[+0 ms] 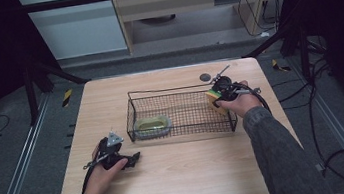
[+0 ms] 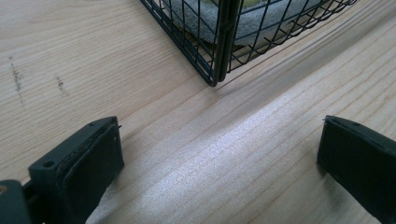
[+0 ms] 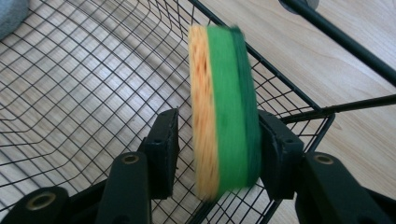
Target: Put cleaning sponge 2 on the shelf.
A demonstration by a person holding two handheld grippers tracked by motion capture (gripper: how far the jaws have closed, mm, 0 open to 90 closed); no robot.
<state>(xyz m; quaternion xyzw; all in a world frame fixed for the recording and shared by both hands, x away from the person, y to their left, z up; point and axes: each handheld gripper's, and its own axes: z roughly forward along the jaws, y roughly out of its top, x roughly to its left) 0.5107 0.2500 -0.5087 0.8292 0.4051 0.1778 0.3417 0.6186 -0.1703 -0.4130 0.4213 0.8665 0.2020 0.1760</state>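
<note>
In the right gripper view we find the right claw (image 3: 217, 154) at the bottom centre of the frame, with a yellow-and-green sponge (image 3: 224, 112) standing on edge between its jaws. The green face lies against the jaw on the frame's right; a narrow gap shows between the yellow face and the other jaw, and the sponge is blurred, so we cannot tell whether the claw is clamped on it or has let go. Behind and below the sponge runs the wire basket (image 3: 70, 84), its rim crossing the frame just to the right of the claw.

In the high view we see that claw (image 1: 221, 93) at the basket's right end, right of centre, the sponge (image 1: 212, 97) just at the rim (image 1: 179, 88). At the basket's left end lies a grey-edged pad with a yellowish top (image 1: 152, 126).

The left claw (image 1: 130, 159) sits on the worktop (image 1: 195, 174) in the lower left, near the basket's near-left corner but apart from it. In the left gripper view we see its jaws spread wide with bare wood between them (image 2: 215, 163), so it grips nothing; the basket corner (image 2: 219, 46) stands in the upper middle.
</note>
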